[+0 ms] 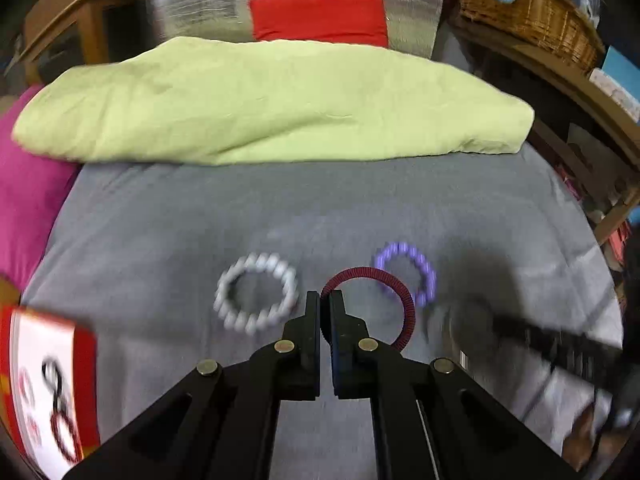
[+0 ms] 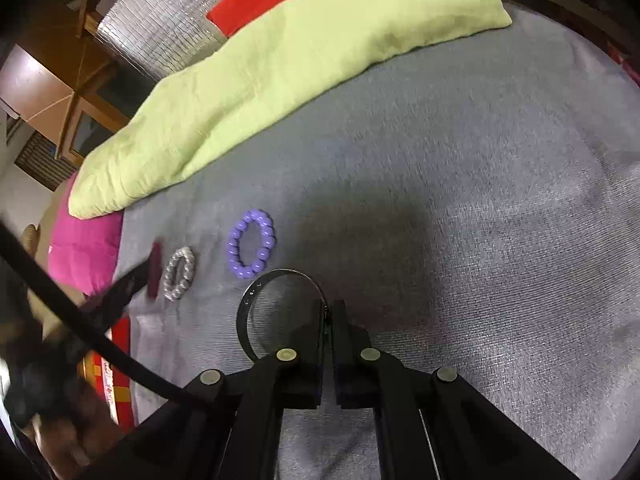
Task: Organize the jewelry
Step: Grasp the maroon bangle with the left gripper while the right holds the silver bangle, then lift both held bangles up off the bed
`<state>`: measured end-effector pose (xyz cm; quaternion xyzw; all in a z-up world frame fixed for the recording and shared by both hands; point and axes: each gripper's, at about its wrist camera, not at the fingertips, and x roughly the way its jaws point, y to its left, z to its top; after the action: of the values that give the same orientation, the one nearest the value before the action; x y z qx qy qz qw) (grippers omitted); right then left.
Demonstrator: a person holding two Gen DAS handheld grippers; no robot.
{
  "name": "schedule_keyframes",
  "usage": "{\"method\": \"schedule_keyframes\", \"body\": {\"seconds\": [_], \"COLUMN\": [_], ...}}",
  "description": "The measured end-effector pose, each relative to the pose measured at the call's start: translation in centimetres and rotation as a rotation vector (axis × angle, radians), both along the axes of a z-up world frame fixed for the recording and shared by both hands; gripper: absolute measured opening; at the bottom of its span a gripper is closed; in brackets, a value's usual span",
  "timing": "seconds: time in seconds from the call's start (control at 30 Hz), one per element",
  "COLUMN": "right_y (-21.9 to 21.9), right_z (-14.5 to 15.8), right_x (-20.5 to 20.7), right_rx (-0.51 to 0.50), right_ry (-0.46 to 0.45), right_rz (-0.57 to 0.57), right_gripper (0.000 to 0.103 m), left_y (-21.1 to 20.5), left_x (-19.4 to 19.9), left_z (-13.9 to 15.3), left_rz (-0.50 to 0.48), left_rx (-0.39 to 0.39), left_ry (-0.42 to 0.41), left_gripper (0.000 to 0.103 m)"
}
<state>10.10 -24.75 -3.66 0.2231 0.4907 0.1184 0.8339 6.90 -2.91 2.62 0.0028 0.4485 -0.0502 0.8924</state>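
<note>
My left gripper (image 1: 325, 298) is shut on a dark red ribbed bangle (image 1: 404, 300), pinching its rim so the ring hangs to the right above the grey cloth. A white beaded bracelet (image 1: 257, 293) lies just left of the tips and a purple beaded bracelet (image 1: 412, 270) lies behind the red one. My right gripper (image 2: 330, 307) is shut on a dark metal bangle (image 2: 256, 292), held by its right rim. In the right wrist view the purple bracelet (image 2: 252, 250) and the white bracelet (image 2: 180, 274) lie to the left, with the left gripper (image 2: 150, 268) blurred beside them.
A red-rimmed white box (image 1: 44, 392) holding more rings sits at the lower left. A light green folded cloth (image 1: 272, 100) lies across the back of the grey cloth (image 1: 180, 216), with a pink cushion (image 1: 28, 200) at left. A wicker basket (image 1: 528, 12) stands on wooden furniture at right.
</note>
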Motion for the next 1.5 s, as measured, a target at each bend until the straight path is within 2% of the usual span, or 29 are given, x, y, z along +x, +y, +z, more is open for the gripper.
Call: {"method": "schedule_keyframes", "body": {"seconds": [0.27, 0.43, 0.57, 0.73, 0.83, 1.07, 1.5], "right_y": [1.1, 1.9, 2.5, 3.5, 4.5, 5.4, 5.4], "right_z": [1.8, 2.4, 3.1, 2.3, 2.1, 1.3, 1.2], "right_x": [-1.6, -3.0, -4.5, -6.2, -6.9, -7.4, -7.3], "right_rx": [-0.018, -0.033, -0.063, -0.068, -0.074, -0.055, -0.060], "right_ry": [-0.044, -0.058, -0.077, -0.057, -0.062, -0.082, -0.118], "right_rz": [0.017, 0.021, 0.037, 0.055, 0.076, 0.114, 0.133], "right_gripper": [0.004, 0.004, 0.004, 0.004, 0.004, 0.004, 0.004], "left_y": [4.0, 6.6, 8.8, 9.7, 10.2, 10.2, 9.0], "left_x": [-8.4, -10.9, -12.2, -12.0, -11.7, -11.4, -11.1], "left_z": [-1.2, -1.8, -2.7, -2.6, -3.0, -3.5, -4.2], "left_rz": [0.084, 0.116, 0.164, 0.212, 0.230, 0.256, 0.256], "left_rx": [-0.065, -0.116, -0.198, -0.164, -0.179, -0.145, -0.059], "left_ry": [0.000, -0.028, -0.063, -0.092, -0.079, -0.070, -0.068], "left_gripper": [0.004, 0.004, 0.004, 0.004, 0.004, 0.004, 0.004]}}
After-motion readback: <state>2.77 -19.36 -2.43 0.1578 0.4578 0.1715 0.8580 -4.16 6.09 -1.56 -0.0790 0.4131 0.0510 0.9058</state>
